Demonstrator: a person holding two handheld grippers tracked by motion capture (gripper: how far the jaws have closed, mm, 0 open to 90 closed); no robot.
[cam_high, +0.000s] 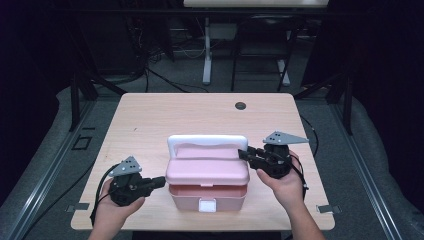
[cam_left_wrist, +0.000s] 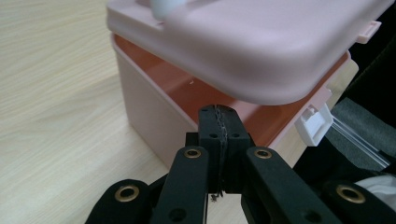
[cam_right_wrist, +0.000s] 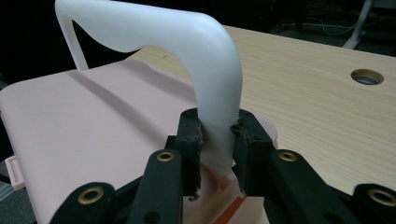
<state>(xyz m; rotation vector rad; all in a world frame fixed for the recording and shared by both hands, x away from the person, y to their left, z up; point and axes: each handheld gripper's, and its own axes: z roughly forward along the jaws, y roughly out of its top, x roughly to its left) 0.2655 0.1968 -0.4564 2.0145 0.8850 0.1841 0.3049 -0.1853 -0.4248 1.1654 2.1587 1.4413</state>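
Pink box, lid part-raised by its handle.

Item: rectangular box of smooth matt plastic, rounded corners, orange-pink inside, white latch at its front; it sits on the pale wood-grain table toward 6 o'clock. White arched handle, glossy, on the lid. Right gripper, at the box's 3 o'clock, has its jaws clamped on the handle's right leg. Left gripper, at 9 o'clock, has its jaws pressed together on nothing, tips just beside the box's left wall below the lifted lid edge. Step judged: opening. Next likely needs the right hand to swing the lid farther toward 12 o'clock while the left steadies the base.
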